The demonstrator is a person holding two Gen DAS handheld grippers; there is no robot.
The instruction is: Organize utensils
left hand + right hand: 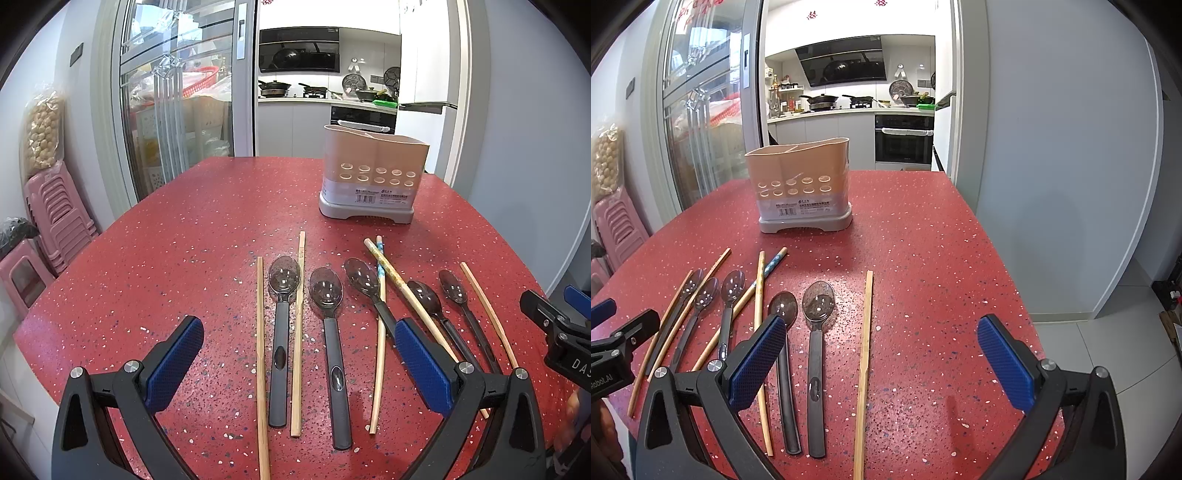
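Left wrist view: left tongs (pixel 299 360) spread wide, holding nothing. Right tongs (pixel 881 356) likewise spread, unladen. Spoons (pixel 327 291) and chopsticks (pixel 260 354) flat on worktop (pixel 166 258); holder (pixel 373 173) upright toward 1 o'clock.

Red speckled table (pixel 184 240); pink stools (pixel 55 214) stacked left; oven (pixel 904 140) beyond doorway.

right gripper (pixel 882 354): jaws wide apart, holding nothing, above the red table (pixel 923 240) | holder (pixel 801 184): pink, stands upright on the table | spoons (pixel 817 354): five, lying flat in front of the holder | chopsticks (pixel 865 365): lying among and beside the spoons | left gripper (pixel 613 332): near the spoons, far from the holder
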